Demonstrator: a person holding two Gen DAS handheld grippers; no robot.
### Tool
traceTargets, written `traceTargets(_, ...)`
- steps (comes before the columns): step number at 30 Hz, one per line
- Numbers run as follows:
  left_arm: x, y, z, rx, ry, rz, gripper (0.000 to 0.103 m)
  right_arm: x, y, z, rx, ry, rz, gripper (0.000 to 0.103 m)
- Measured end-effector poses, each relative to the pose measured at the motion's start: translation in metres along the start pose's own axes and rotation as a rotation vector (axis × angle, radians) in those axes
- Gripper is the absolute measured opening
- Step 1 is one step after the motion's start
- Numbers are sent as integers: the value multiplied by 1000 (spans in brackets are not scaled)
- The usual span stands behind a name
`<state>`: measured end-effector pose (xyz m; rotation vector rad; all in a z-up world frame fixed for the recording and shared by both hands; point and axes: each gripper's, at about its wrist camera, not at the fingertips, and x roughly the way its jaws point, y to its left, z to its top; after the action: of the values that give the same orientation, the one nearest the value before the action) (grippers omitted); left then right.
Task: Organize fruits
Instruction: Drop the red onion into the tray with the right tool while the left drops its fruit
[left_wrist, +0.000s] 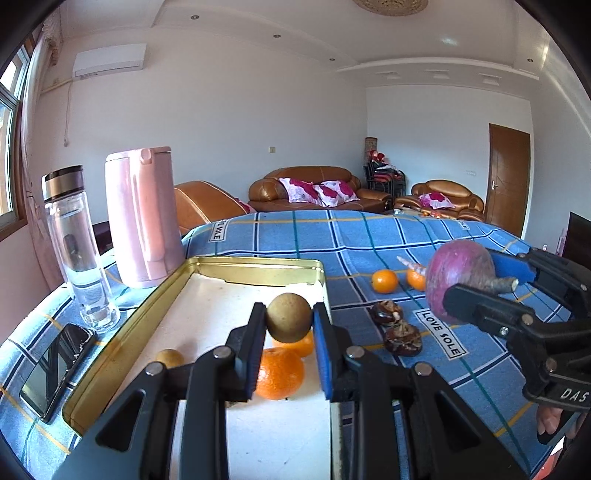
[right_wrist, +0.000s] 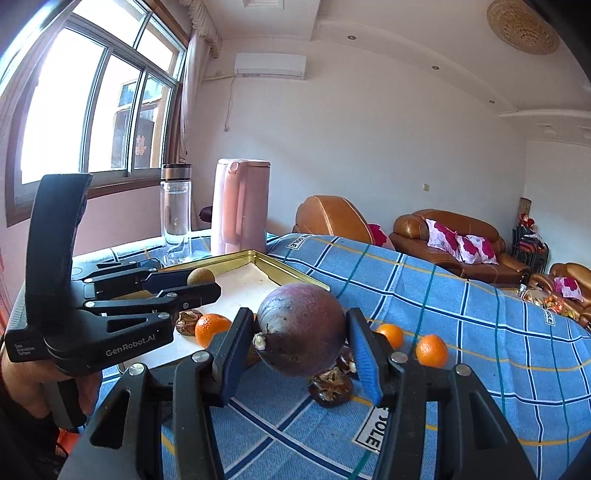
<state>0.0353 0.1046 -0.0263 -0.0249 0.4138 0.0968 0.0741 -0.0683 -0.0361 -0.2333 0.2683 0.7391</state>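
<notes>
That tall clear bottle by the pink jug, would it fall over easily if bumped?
Probably: the clear bottle is tall and narrow on a small base. It looks nearly empty, so likely light. It stands near the table's edge, a risky spot.

Left wrist view: mounted behind the left gripper (left_wrist: 289, 319), looking forward and slightly downward along its fingers, close over the gold tray (left_wrist: 122, 334). It faces across the blue checked cloth (left_wrist: 332, 236) toward the sofas (left_wrist: 314, 188) and door (left_wrist: 509, 177). The right gripper (left_wrist: 480, 284) enters at its right edge.

Right wrist view: mounted behind the right gripper (right_wrist: 301, 332), similarly tilted, close above the cloth (right_wrist: 461, 295), facing more toward the window (right_wrist: 92, 107). The left gripper (right_wrist: 201, 284) enters at its left.

Shared ground: tray (right_wrist: 295, 275), cloth, pink kettle (left_wrist: 142, 218) (right_wrist: 242, 203), clear bottle (left_wrist: 75, 243) (right_wrist: 176, 206), sofas (right_wrist: 454, 240), wall air conditioner (left_wrist: 109, 61) (right_wrist: 270, 65).
</notes>
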Motion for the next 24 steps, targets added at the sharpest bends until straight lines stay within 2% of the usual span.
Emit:
traceTargets(13, 0, 52, -5, -66, 34, 89, 26, 41, 54, 19, -49, 24, 121, 53)
traceTargets(24, 7, 86, -11, -109, 76, 137, 26, 65, 84, 20, -71, 57, 179, 53)
